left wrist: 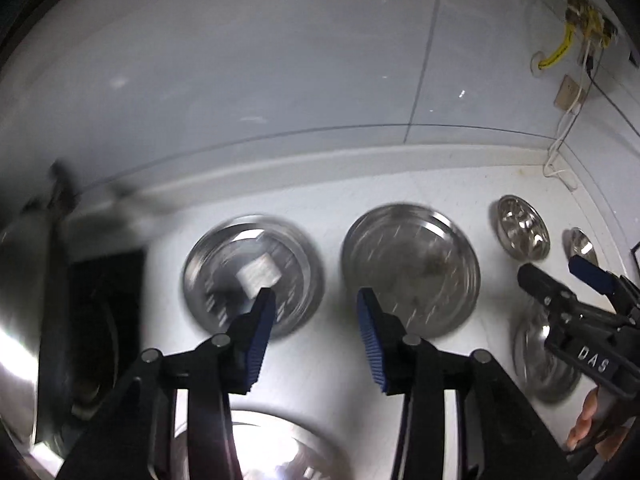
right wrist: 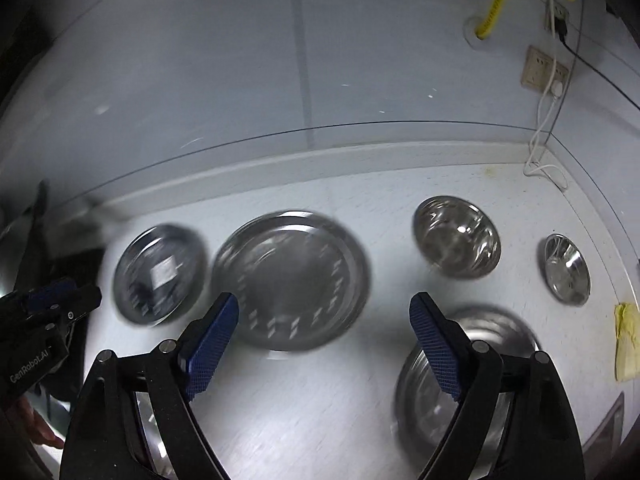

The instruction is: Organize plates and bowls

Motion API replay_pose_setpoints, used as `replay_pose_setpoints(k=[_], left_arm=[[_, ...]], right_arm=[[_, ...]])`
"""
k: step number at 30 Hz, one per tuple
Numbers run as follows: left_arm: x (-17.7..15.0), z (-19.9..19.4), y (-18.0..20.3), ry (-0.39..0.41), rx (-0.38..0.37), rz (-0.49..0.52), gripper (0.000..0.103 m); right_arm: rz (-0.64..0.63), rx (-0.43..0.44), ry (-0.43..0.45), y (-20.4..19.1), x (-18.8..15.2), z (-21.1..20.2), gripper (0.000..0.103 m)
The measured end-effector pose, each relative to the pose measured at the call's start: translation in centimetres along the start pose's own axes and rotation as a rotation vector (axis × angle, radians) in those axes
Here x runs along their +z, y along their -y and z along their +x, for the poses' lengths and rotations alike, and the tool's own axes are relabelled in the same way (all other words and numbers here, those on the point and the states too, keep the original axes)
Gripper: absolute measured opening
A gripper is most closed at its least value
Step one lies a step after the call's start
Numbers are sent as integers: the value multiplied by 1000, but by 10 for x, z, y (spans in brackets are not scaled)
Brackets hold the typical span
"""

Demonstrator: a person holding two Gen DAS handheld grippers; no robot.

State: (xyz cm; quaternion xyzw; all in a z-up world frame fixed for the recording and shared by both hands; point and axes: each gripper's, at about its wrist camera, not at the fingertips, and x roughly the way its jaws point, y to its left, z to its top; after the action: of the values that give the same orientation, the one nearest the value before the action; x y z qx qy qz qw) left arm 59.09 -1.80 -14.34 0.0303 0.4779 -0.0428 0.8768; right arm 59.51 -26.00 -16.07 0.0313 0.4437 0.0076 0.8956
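Observation:
Steel dishes lie on a white counter. A large plate (left wrist: 412, 268) (right wrist: 292, 280) sits mid-counter, a smaller plate with a white label (left wrist: 252, 276) (right wrist: 160, 272) to its left. A bowl (left wrist: 520, 226) (right wrist: 456, 236) and a small bowl (left wrist: 580, 244) (right wrist: 566, 268) stand far right. A larger bowl (left wrist: 540, 356) (right wrist: 488, 344) sits nearer, under the right gripper. My left gripper (left wrist: 316, 312) (right wrist: 60, 296) is open and empty above the counter, before both plates. My right gripper (right wrist: 324, 320) (left wrist: 556, 268) is open and empty.
Another steel dish (left wrist: 260, 448) lies under the left gripper. A dark sink or pot area (left wrist: 92, 320) is at the left. A wall with outlets and cables (right wrist: 544, 68) stands behind. A yellow cloth (right wrist: 626, 340) lies at the right edge.

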Motion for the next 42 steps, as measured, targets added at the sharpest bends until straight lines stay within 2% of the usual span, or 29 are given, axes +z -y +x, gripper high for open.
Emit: replay_pose_setpoints(k=[7,14,17,19,20,27,31,36,37,38,39,40,41,42], left_arm=[[50,85,41,-79,53,41,41],[64,151,56,-175,67,44,41],[63,167,56,-209,57,42,43],[63,177,57,-225,68,51,54],[62,180,58,-230,72,55,55],[62,212,61,-266,91,65,55],[61,230,66,-284,95,76,56],[62,235,66,-272,98,80,56],[62,236,66,-268,98,76,56],[62,237,66,-267,95,70,54],[62,234,62,-266,87,62,50],[61,231,62,-263,98,63,36],[60,230,63,-256,131,80,28],[60,229,63,-255,142,93,25]], right_arm=[[56,-7,-80,40,23,71,84],[116,26,-194,57,23,132,84],[132,44,-233,58,20,147,84],[147,56,-253,57,17,154,84],[149,53,-259,57,17,157,84],[170,14,-307,55,9,176,84],[149,-15,-297,53,4,178,84],[124,-53,-294,42,2,189,83],[112,-65,-292,39,0,190,81],[100,-78,-287,36,-1,189,69],[86,-77,-272,32,-2,187,50],[66,-60,-261,27,-3,184,40],[57,-47,-263,22,-2,183,19],[45,-37,-268,16,-2,182,18]])
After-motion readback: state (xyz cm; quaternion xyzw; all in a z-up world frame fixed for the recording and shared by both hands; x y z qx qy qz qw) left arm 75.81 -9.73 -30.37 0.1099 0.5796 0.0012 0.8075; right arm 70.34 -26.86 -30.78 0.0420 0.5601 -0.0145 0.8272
